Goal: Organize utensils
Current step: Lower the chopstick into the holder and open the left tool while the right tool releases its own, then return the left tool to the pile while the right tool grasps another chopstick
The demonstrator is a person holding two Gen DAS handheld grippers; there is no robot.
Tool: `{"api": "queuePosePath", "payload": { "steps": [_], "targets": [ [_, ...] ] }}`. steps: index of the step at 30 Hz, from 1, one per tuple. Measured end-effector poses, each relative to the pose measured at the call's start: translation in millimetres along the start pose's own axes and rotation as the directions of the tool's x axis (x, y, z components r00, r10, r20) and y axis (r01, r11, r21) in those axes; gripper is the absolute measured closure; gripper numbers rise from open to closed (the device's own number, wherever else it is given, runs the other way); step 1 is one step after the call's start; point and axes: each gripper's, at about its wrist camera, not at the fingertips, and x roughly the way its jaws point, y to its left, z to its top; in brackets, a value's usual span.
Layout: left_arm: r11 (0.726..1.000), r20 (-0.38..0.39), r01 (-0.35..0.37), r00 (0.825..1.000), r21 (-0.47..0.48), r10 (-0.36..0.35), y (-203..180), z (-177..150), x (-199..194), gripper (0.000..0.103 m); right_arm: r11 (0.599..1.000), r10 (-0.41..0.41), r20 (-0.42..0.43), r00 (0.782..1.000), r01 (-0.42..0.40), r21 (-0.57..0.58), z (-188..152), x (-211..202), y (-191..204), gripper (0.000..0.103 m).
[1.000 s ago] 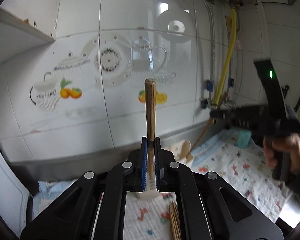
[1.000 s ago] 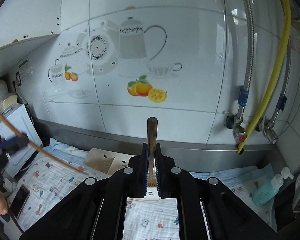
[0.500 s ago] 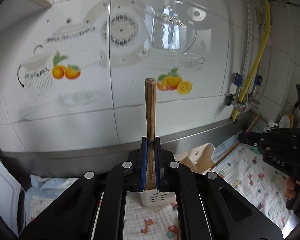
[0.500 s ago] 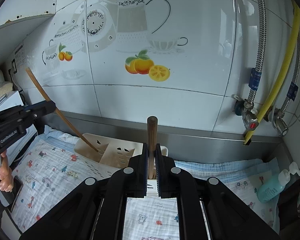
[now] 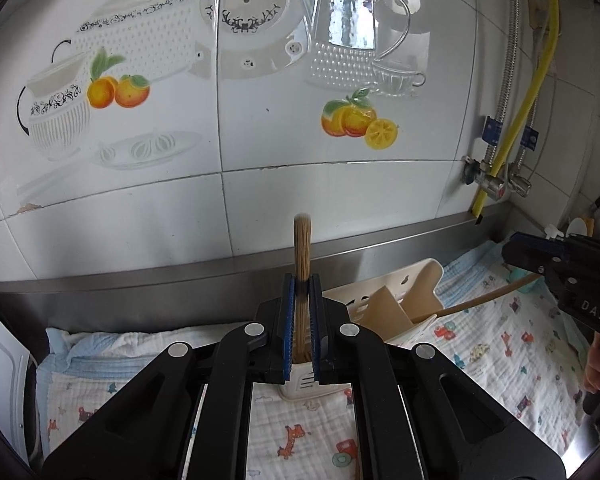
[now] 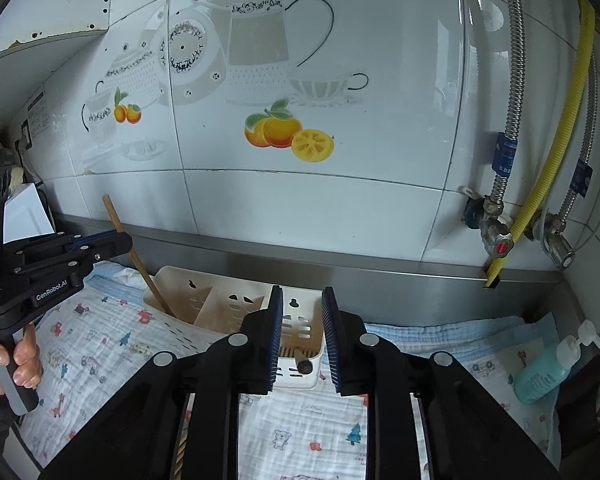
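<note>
A cream plastic utensil holder (image 5: 420, 280) (image 6: 204, 284) lies on the patterned cloth by the wall. My left gripper (image 5: 302, 280) (image 6: 126, 240) is shut on a light wooden chopstick (image 5: 302, 240) (image 6: 140, 260), which stands steeply with its lower end in the holder's left compartment. The jaws of my right gripper (image 6: 300, 292) (image 5: 508, 250) are opening, and nothing is between the pads. A darker wooden stick (image 6: 302, 365) (image 5: 480, 300) rests loose in the holder's near compartment, just below those jaws.
A printed cloth (image 6: 300, 432) covers the counter. A steel ledge and a tiled wall stand right behind the holder. Yellow hose (image 6: 548, 152) and valves (image 6: 496, 240) hang at right, above a teal pump bottle (image 6: 548, 372). A hand (image 6: 4, 360) grips the left handle.
The right gripper has opened and its dark stick has dropped into the holder. The left gripper has come down towards the holder, and its chopstick's tip now sits inside.
</note>
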Motion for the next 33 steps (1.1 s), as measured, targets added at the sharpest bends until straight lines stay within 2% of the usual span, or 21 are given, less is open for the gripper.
{"api": "queuePosePath", "payload": {
  "steps": [8,10,13,16,17,18,19,20,26,33],
  "targets": [
    [1.0,0.022,0.016,1.0,-0.016,-0.016,5.3,-3.1,-19.2,0.091,1.0,-0.012,0.046,0.999,0.013,-0.008,-11.5,-28.9,3.1,0.069],
    [1.0,0.039,0.014,0.999,-0.017,-0.013,5.1,-4.6,-29.9,0.078,1.0,-0.015,0.058,0.998,0.015,-0.01,-19.7,-40.3,5.9,0.063],
    [1.0,0.061,0.012,0.998,-0.014,-0.011,4.3,-8.3,-46.1,0.078,0.999,-0.021,0.068,0.997,0.023,-0.024,-33.9,-55.1,12.3,0.061],
    [1.0,0.071,0.024,0.997,-0.014,-0.023,3.1,-18.2,-63.0,0.078,0.999,-0.018,0.068,0.997,0.021,-0.033,-52.6,-68.6,20.8,0.052],
    [1.0,0.073,0.024,0.997,-0.012,-0.023,2.3,-22.9,-68.1,0.078,0.999,-0.02,0.07,0.997,0.022,-0.035,-58.6,-72.1,23.3,0.051],
    [1.0,0.071,0.02,0.997,-0.009,-0.019,1.5,-28.6,-72.9,0.073,0.999,-0.017,0.068,0.998,0.019,-0.038,-66.7,-76.0,26.7,0.051],
    [1.0,0.069,0.016,0.997,-0.009,-0.015,0.9,-33.5,-76.5,0.062,0.999,-0.01,0.063,0.998,0.013,-0.038,-76.1,-79.5,30.1,0.05],
    [1.0,0.071,0.011,0.997,-0.009,-0.01,1.1,-40.1,-80.9,0.06,0.999,-0.005,0.057,0.998,0.007,-0.036,-83.5,-81.3,32.9,0.049],
    [0.999,0.054,0.035,0.998,-0.035,-0.033,7.3,-86.3,-100.0,0.06,0.999,-0.007,0.008,1.0,0.007,-0.038,-139.7,-86.0,52.5,0.049],
    [0.997,0.022,0.014,1.0,-0.073,-0.012,17.9,-142.8,-113.5,0.06,0.999,-0.017,-0.06,0.998,0.015,-0.036,-199.1,-84.8,78.0,0.049]
  ]
}}
